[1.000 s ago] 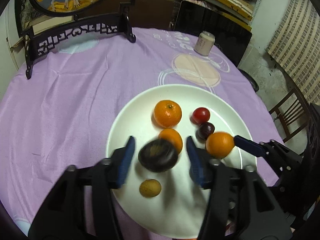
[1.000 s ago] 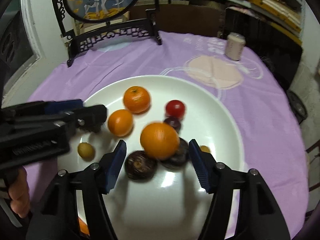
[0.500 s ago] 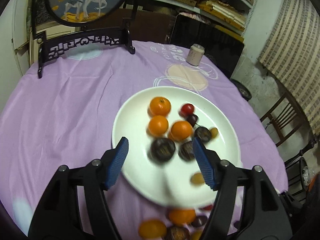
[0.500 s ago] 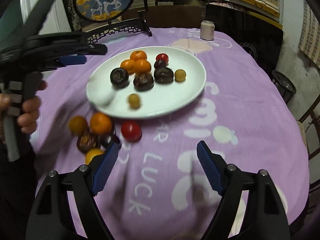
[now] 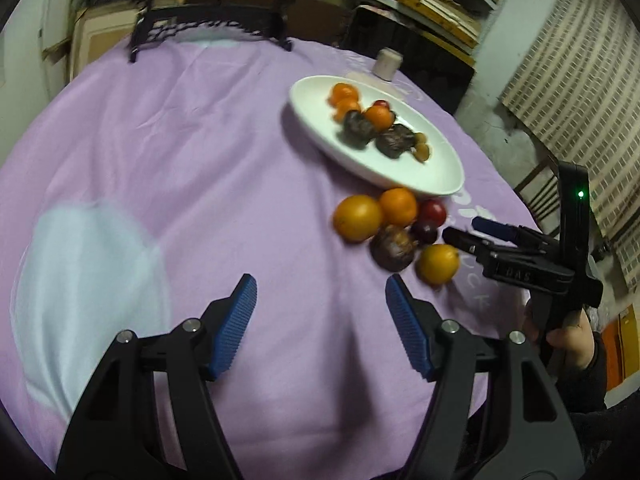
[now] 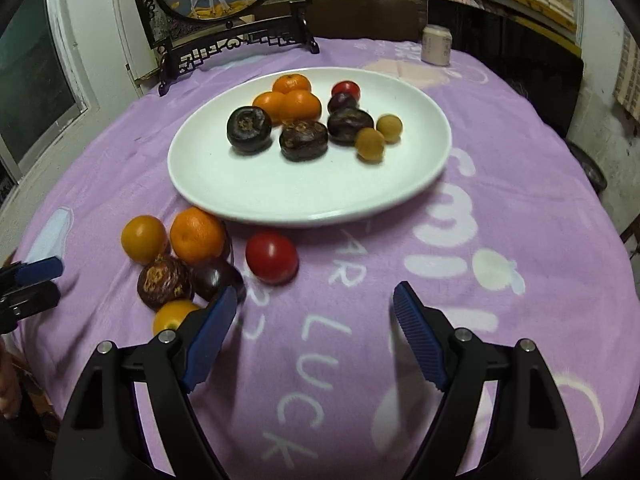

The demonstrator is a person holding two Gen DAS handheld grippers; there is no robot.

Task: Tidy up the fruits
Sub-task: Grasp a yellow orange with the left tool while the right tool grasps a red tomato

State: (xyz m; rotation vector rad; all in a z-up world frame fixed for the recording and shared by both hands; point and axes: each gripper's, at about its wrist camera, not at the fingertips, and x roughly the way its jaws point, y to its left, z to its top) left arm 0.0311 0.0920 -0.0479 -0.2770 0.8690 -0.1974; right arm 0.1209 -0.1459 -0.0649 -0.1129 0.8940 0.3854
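A white plate [image 6: 224, 196] on the purple cloth holds oranges [image 6: 298, 104], dark round fruits [image 6: 249, 128], a red one [image 6: 346, 89] and two small tan ones [image 6: 370, 143]. A loose pile lies on the cloth by its near rim: oranges [image 6: 197, 235], a red fruit [image 6: 272, 257], a dark fruit [image 6: 164, 282] and a yellow one [image 6: 172, 318]. My right gripper [image 6: 316, 312] hovers over bare cloth just right of the pile, jaws closing with nothing between them. My left gripper [image 5: 320, 300] is open and empty, left of the pile [image 5: 396, 206] and short of the plate [image 5: 400, 176].
A black carved stand with a round picture [image 6: 224, 8] stands at the table's far side. A small pale can [image 6: 436, 46] sits beyond the plate. A wooden chair [image 5: 536, 188] and shelves lie past the table's edge. A hand holds the right gripper [image 5: 468, 232].
A second ago the left jaws bracketed a dark fruit and the right jaws an orange over the plate. Both grippers have let go and drawn back; the fruits lie on the plate.
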